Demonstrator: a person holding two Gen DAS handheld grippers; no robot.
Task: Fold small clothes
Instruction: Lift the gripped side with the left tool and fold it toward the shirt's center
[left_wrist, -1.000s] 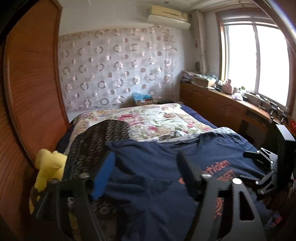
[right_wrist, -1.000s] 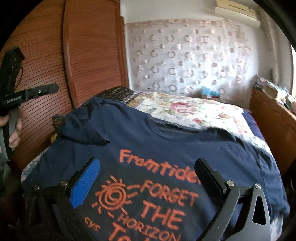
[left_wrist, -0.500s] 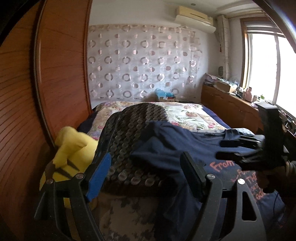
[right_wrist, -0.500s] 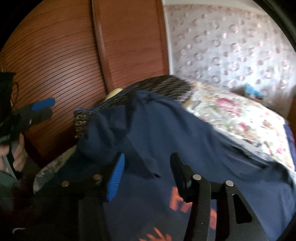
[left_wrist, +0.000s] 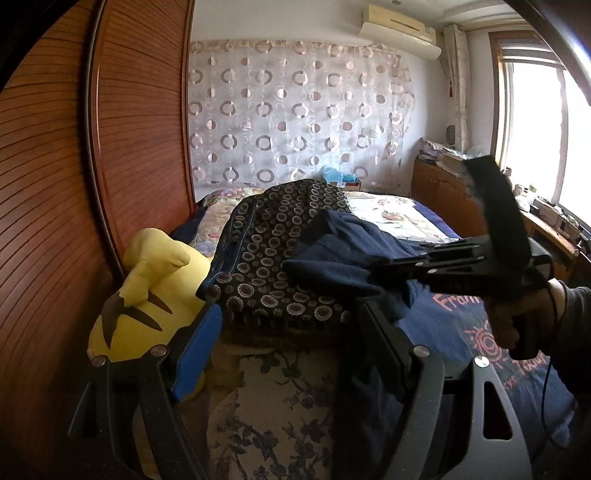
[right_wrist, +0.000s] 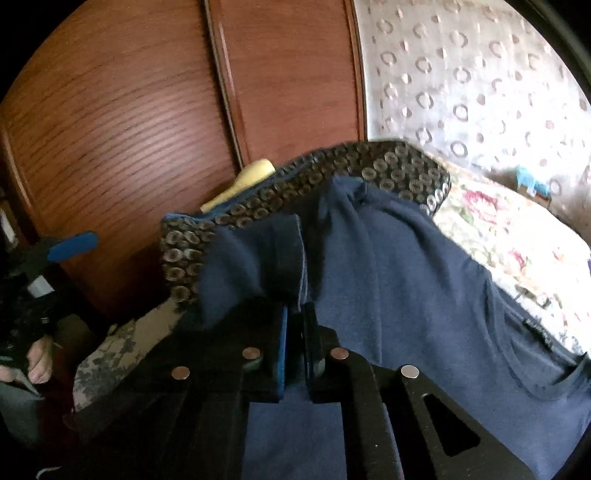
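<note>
A navy T-shirt with orange print lies spread over the bed. In the right wrist view my right gripper is shut on the shirt's left sleeve, the cloth bunched just ahead of its jaws. Seen from the left wrist, the right gripper comes in from the right in a person's hand and pinches that sleeve. My left gripper hangs open over the bed's near left corner with nothing between its fingers. Its blue pad shows at the left edge of the right wrist view.
A dark circle-patterned cushion lies under the sleeve, with a yellow plush toy beside it. Wooden wardrobe doors stand close on the left. A floral bedspread covers the far bed. Wooden cabinets run under the window.
My right gripper swung left from the shirt's printed front to the sleeve and shut on it. My left gripper moved left off the shirt, staying open.
</note>
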